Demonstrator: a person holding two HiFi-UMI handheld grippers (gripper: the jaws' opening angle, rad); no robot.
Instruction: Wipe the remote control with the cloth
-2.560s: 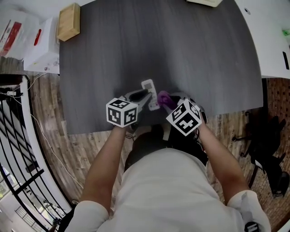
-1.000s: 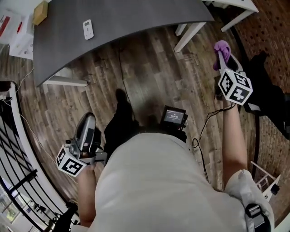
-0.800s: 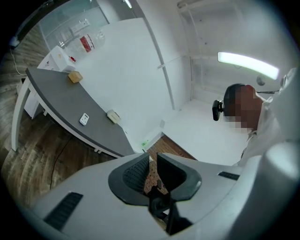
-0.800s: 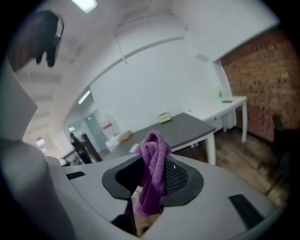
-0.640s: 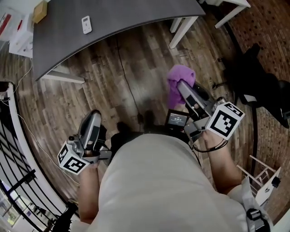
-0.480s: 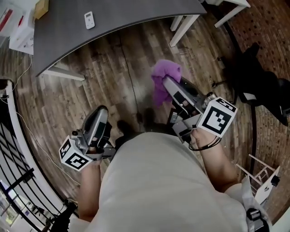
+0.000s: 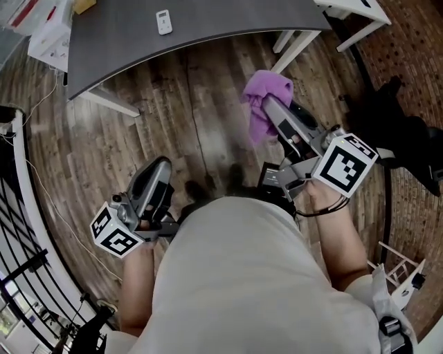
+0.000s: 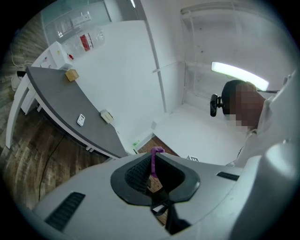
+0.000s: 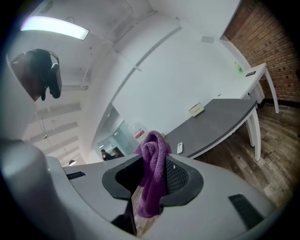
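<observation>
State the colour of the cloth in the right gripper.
Purple; the cloth shows best in the right gripper view.

Too small, cut off, or covered, from my station

I could not read the buttons on the remote control (image 7: 163, 21): too small. The table (image 7: 228, 21) ran off the top edge, the person's torso (image 7: 235, 276) hid the floor (image 7: 194, 117) beneath, and the cloth (image 7: 266, 93) covered the tips of the right gripper (image 7: 271, 109).

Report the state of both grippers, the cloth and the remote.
left gripper: jaws have just been closing, nearly together, nothing between them.
right gripper: shut on the cloth.
cloth: bunched, hanging from the right gripper, off the table.
remote control: lying flat on the table, no gripper near.
</observation>
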